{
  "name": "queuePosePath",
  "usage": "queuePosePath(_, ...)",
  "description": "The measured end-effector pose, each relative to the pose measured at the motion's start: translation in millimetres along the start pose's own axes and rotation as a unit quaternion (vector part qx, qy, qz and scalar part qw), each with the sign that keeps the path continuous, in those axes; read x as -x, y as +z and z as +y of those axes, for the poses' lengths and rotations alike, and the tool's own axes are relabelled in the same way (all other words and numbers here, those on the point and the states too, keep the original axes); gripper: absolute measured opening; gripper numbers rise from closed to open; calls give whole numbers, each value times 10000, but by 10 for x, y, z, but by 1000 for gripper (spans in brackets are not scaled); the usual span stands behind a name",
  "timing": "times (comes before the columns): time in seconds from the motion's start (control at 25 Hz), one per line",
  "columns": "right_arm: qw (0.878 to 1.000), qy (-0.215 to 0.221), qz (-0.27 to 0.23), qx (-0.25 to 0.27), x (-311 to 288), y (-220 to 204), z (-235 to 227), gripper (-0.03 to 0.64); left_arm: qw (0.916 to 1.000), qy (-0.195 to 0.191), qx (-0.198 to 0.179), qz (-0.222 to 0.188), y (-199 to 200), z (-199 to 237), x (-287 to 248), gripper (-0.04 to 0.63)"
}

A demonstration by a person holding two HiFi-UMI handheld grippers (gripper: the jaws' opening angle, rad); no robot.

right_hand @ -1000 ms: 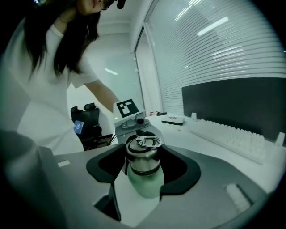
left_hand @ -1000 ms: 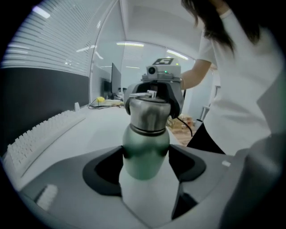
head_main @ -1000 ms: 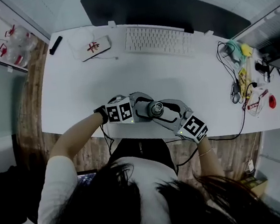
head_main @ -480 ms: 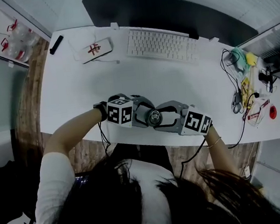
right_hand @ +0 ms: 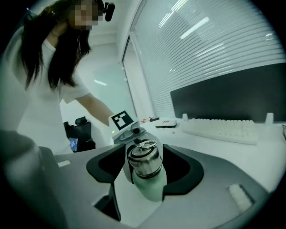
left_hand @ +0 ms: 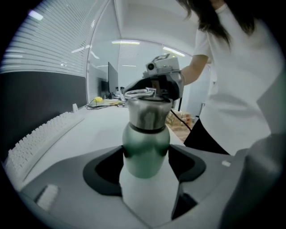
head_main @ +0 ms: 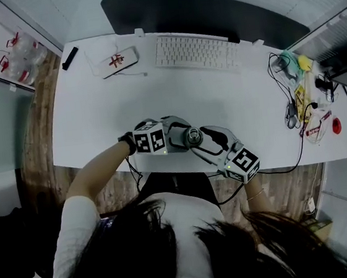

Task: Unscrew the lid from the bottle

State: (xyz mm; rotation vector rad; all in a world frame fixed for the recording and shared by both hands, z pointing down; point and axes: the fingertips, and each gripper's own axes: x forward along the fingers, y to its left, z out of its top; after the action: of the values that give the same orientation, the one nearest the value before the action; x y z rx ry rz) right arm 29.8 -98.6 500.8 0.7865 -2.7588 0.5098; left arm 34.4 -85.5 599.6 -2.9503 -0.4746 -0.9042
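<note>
A mint-green bottle (left_hand: 146, 150) with a steel lid (left_hand: 147, 112) stands near the front edge of the white desk (head_main: 96, 113). My left gripper (left_hand: 146, 172) is shut on its green body, one pad on each side. From the lower right, my right gripper (right_hand: 144, 167) reaches in at the top of the bottle, and its jaws are shut on the steel lid (right_hand: 144, 160). In the head view the bottle (head_main: 192, 135) sits between the left gripper (head_main: 176, 137) and the right gripper (head_main: 201, 139), which meet around it. The bottle's base is hidden.
At the back of the desk are a white keyboard (head_main: 196, 50) and a dark monitor (head_main: 203, 15). A white box (head_main: 113, 60) and a black remote (head_main: 69, 56) lie at the back left. Cables and small items (head_main: 303, 98) crowd the right end.
The right gripper swung up to the bottle's right side, then back down to the lower right, staying round the lid. The left gripper and bottle have barely moved.
</note>
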Motion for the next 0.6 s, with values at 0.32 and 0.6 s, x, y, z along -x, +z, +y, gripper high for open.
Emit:
queuePosePath(0.32,9822,-1772,-470,-406,-37,-95,2,245,9937,906,632,-178,-16,-24,-8,370)
queuePosePath(0.6,9642,-2514,-631,-559,-84,-98,-57,244,9870,1310,907,-225,-4,-25,-18,370)
